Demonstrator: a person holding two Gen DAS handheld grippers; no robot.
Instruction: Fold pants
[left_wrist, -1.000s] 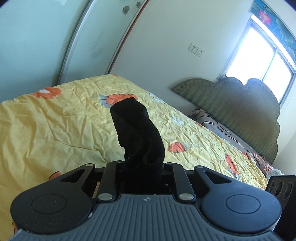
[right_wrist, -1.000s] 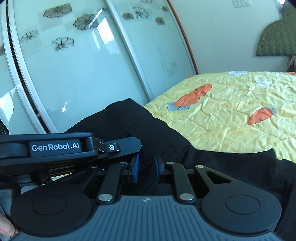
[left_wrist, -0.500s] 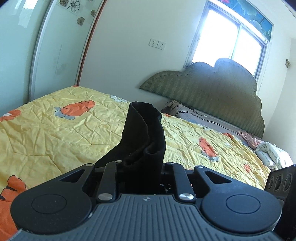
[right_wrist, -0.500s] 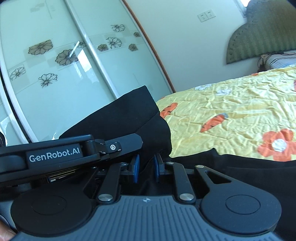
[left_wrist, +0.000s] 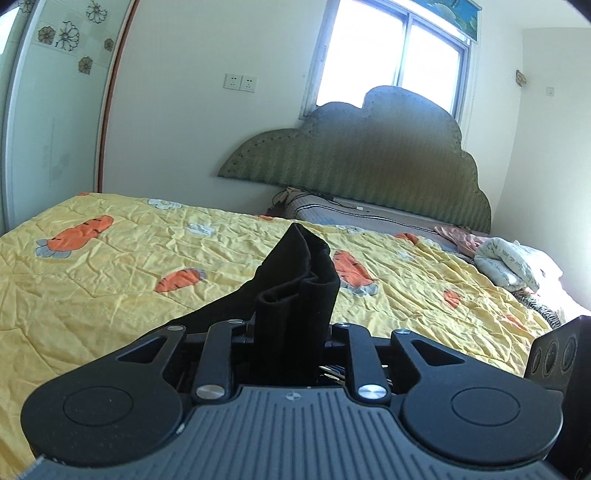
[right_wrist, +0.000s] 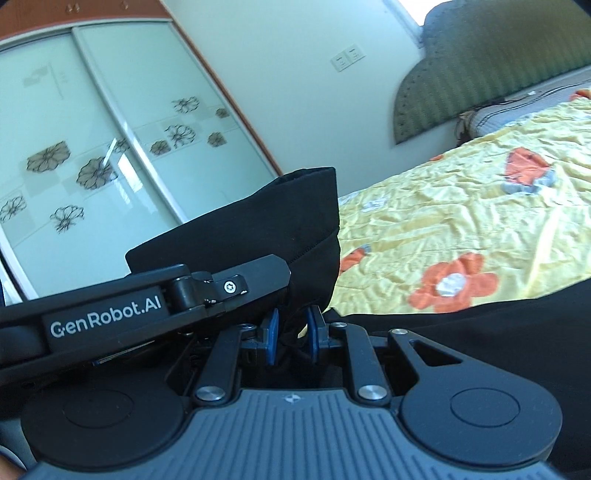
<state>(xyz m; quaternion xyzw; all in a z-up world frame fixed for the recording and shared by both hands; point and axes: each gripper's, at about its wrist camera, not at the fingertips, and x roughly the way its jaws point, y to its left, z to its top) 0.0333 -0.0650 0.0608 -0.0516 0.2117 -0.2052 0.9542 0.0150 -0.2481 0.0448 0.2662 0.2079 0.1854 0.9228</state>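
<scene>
Black pants stick up in a bunched fold from my left gripper, which is shut on them above the yellow bed cover. In the right wrist view my right gripper is shut on another black edge of the pants, the cloth between its blue pads. More black cloth trails right across the bed. The left gripper's body shows just left of the right one.
The bed has a yellow quilt with orange carrot and flower prints. A green headboard and window stand behind. Sliding wardrobe doors are on the left. A pillow and crumpled clothes lie near the headboard.
Both grippers have swung right towards the headboard, still holding the pants. The held cloth now sits lower over the quilt in the left view.
</scene>
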